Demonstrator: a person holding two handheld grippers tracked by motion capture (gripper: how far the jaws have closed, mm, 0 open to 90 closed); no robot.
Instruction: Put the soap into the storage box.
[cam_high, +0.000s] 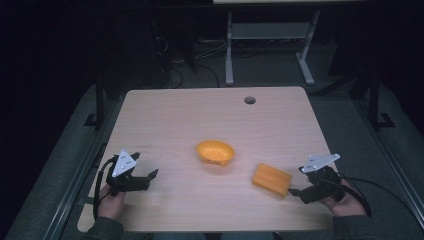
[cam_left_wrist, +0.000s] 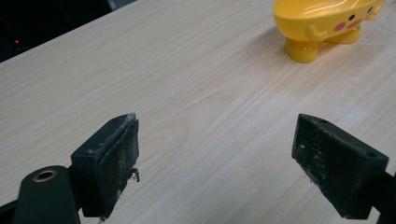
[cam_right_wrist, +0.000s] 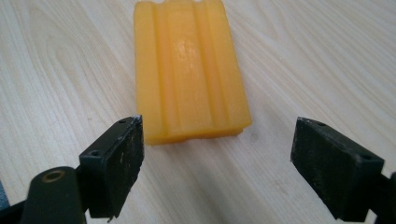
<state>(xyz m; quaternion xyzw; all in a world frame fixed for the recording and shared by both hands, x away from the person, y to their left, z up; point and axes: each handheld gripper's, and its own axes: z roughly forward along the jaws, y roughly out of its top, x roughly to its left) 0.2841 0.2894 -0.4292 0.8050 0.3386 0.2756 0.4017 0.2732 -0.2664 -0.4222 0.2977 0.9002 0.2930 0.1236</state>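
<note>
Your landmark is the yellow bowl (cam_high: 215, 152), which stands near the middle of the wooden table (cam_high: 165, 115), a little toward your edge. In the left gripper view it shows as a footed dish with a cartoon face, pink cheeks and small stub arms (cam_left_wrist: 322, 25).

The orange block (cam_high: 271, 179) lies flat on the table to the right of the bowl and nearer to you, apart from it. In the right gripper view its top (cam_right_wrist: 189, 70) is ridged lengthwise, and its near end sits just ahead of your jaws.

Your right gripper (cam_high: 296, 192) rests just right of the block, further from the bowl, with its tips close to the block's near corner. Its jaws are spread wide and hold nothing; the block's end lies just beyond the gap, closer to the left jaw.

Your left gripper (cam_high: 153, 174) sits well to the left of the bowl, near the table's left edge. Its jaws are also spread wide and empty, with bare wood between them, and the bowl is ahead and off to one side.
</note>
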